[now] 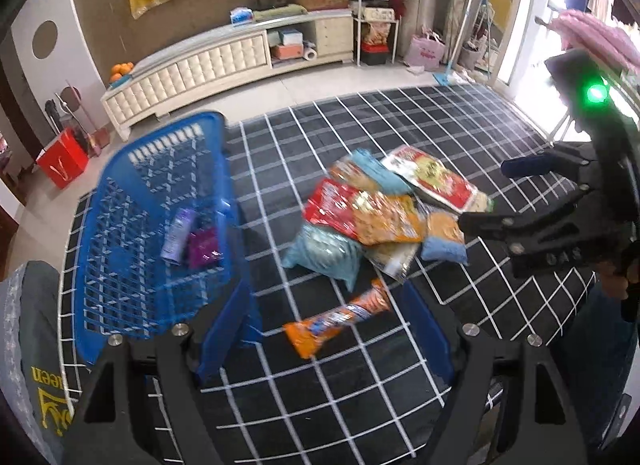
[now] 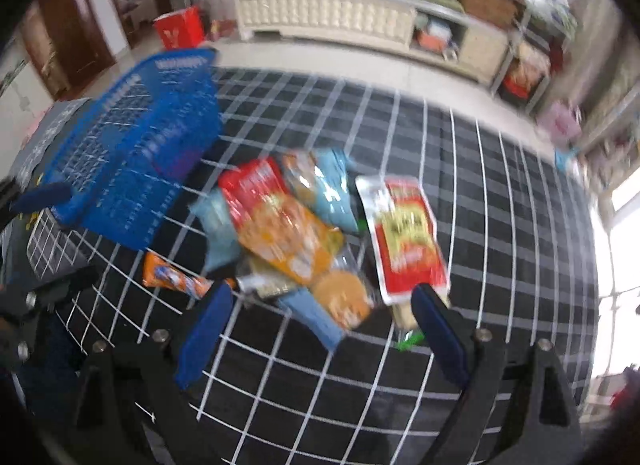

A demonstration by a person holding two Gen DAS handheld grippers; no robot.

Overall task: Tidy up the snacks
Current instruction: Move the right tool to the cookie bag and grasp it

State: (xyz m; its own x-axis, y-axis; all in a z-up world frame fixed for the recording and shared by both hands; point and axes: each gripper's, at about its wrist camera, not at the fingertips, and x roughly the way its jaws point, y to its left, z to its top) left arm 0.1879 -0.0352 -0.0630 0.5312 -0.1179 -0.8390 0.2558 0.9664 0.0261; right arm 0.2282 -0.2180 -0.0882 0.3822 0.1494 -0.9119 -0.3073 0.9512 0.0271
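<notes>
A pile of snack packets [image 1: 380, 213] lies on a black checked cloth [image 1: 400, 377]; it also shows in the right wrist view [image 2: 304, 237]. An orange snack bar [image 1: 338, 319] lies apart, nearer me. A blue plastic basket [image 1: 120, 265] at the left holds a purple tube [image 1: 179, 234] and a purple packet [image 1: 204, 246]. My left gripper [image 1: 332, 325] is open and empty, above the orange bar. My right gripper [image 2: 320, 325] is open and empty, over the near edge of the pile; it shows at the right in the left wrist view [image 1: 488, 193]. A red and yellow packet [image 2: 408, 237] lies at the pile's right.
A long cream cabinet [image 1: 208, 69] stands on the floor beyond the cloth, with a white shelf rack [image 1: 376, 17] to its right. A red box [image 1: 62, 163] stands at the far left. A grey cushion [image 1: 28, 345] lies beside the basket.
</notes>
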